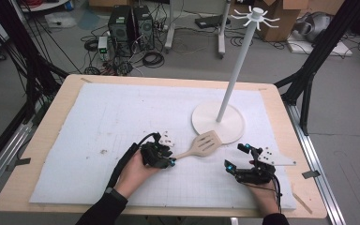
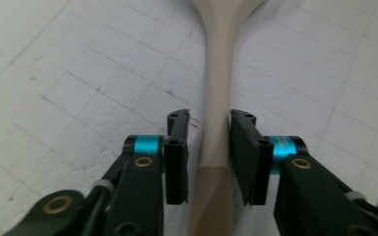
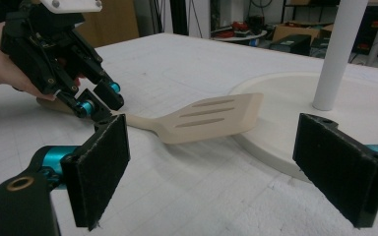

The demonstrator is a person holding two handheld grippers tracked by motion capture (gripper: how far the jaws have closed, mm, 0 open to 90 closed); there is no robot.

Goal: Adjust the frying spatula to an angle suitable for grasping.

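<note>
A beige slotted spatula (image 1: pixel 205 143) lies on the white mat, its blade resting on the rim of a white stand's round base (image 1: pixel 229 127). My left gripper (image 1: pixel 170 157) holds its handle. In the left gripper view the jaws (image 2: pixel 209 132) clamp the handle (image 2: pixel 220 59) from both sides, with a thin sliver of mat showing beside one pad. My right gripper (image 1: pixel 236 155) hovers open near the front edge, right of the spatula, nothing between its pads. In the right gripper view its jaws (image 3: pixel 226 167) frame the blade (image 3: pixel 206 118), with the left gripper (image 3: pixel 101 101) behind.
The stand's white pole (image 1: pixel 236 70) rises from the base (image 3: pixel 275 93) to a hook crown (image 1: pixel 257 16). A white gridded mat (image 1: pixel 122 112) covers most of the wooden table (image 1: pixel 58 105). Black frame legs, cables and computer boxes stand on the floor beyond.
</note>
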